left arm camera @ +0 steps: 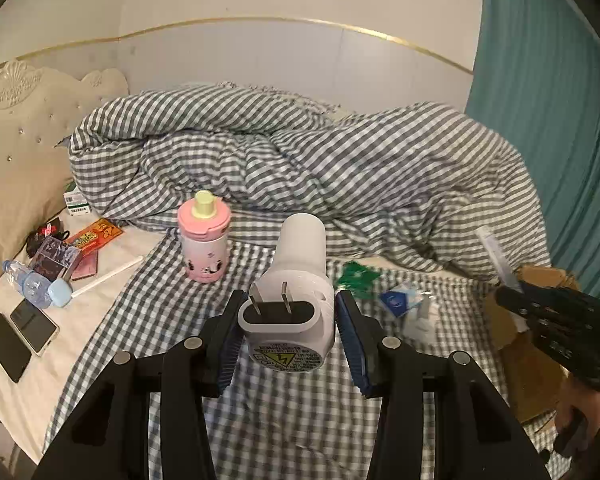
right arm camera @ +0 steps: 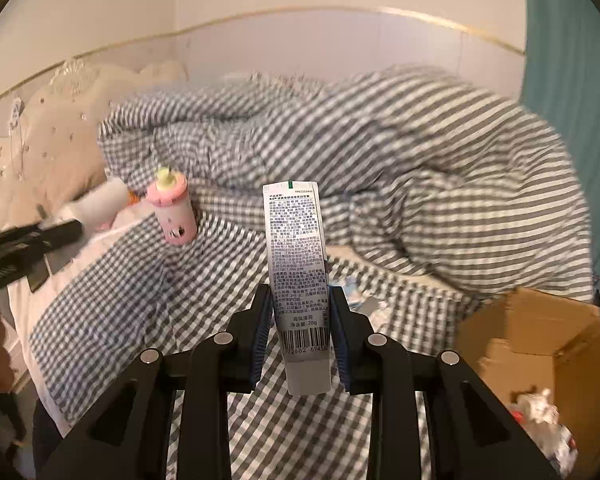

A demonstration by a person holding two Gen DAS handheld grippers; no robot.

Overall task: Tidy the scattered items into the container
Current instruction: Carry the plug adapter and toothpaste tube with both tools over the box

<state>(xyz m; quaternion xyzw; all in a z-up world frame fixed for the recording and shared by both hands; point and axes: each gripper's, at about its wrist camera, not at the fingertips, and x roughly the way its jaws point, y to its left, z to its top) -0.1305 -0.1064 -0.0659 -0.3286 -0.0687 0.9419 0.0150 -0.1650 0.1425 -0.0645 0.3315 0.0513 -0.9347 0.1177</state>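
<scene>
Risk of a slip first: left tongs (left arm camera: 286,334) grip the white plastic plug-in device with two flat metal prongs (left arm camera: 290,300) only at its smooth rounded base, long cylindrical end jutting far forward, so likely to pivot or squirt out during a quick swing toward the box. Looks loosely pinched on the right side, a thin gap showing at that blue pad; contact there hard to confirm. Likely trouble too from both loads heading to one opening: a collision of tongs over the brown cardboard box (right arm camera: 540,340), or a flap knocked shut.

Right tongs (right arm camera: 300,336) narrowed onto the white printed squeeze tube with barcode (right arm camera: 296,264), held low near its cap end, crimped end standing up and tilted slightly; soft tube may fold or slide under the squeeze.

Box sits near right on the gingham-sheeted bed (right arm camera: 148,280), open, some white crumpled items already inside. Still out: pink plastic bottle with yellow cap (left arm camera: 204,240) standing at centre left, green scrap (left arm camera: 358,276) and blue-white packet (left arm camera: 404,300) farther right.
</scene>
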